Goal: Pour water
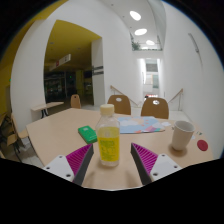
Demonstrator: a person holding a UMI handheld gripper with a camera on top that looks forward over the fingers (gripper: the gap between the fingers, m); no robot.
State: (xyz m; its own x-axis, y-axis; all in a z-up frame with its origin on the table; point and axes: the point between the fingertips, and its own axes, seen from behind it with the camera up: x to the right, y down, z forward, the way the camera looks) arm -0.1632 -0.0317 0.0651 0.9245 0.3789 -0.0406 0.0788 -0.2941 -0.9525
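One bottle (108, 137) stands between the open tool (113, 160); one cup (181, 135), apparently, sits nearby.

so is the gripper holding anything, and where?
Nothing held. The clear plastic bottle of yellow liquid stands on the round wooden table between the open gripper fingers, gaps either side.

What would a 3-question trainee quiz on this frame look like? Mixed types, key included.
1. True or false: the bottle stands upright on the table, between the fingers of the gripper, with a gap at each side.
2. Multiple choice: What stands on the table beyond the right finger? A) a kettle B) a cup C) a plate
3. Fill in: the small flat thing beyond the left finger, beside the bottle, is coloured ____ (the green thing).

Key: 1 true; 2 B; 3 green
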